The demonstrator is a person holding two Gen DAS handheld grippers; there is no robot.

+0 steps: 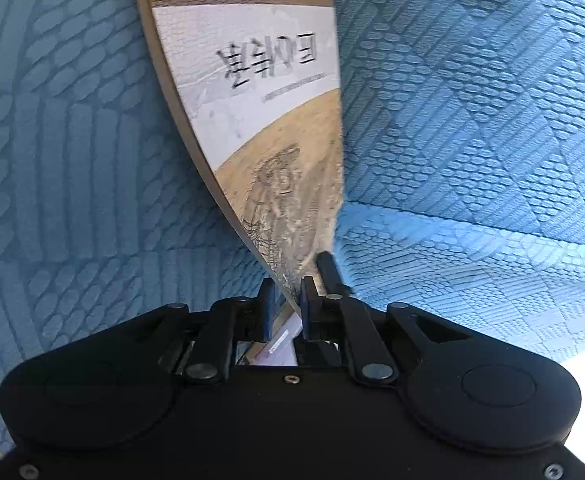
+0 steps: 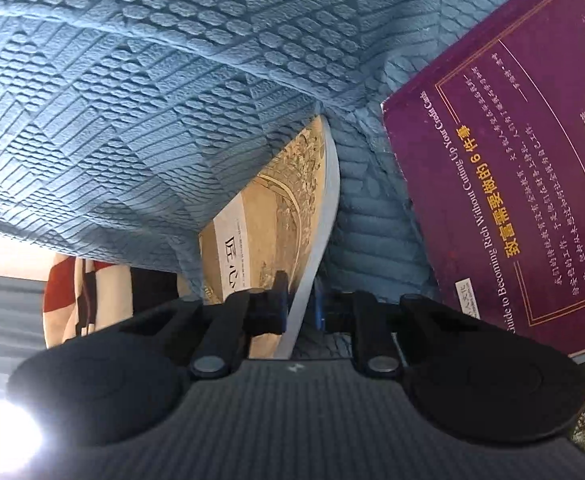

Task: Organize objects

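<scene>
A tan book [image 1: 260, 92] with a white title band and an old drawing on its cover stands on edge in the left wrist view. My left gripper [image 1: 286, 300] is shut on its near edge. In the right wrist view a tan book [image 2: 280, 208] of the same look stands on edge against blue quilted fabric. My right gripper [image 2: 298, 304] is shut on its lower edge. A purple book [image 2: 512, 184] with gold lettering leans at the right, apart from the right gripper.
Blue quilted fabric [image 1: 472, 120] fills the background in both views and folds over the tan book in the right wrist view [image 2: 132, 100]. A red and white cloth [image 2: 76, 296] and a bright light patch [image 2: 0, 432] sit at the lower left.
</scene>
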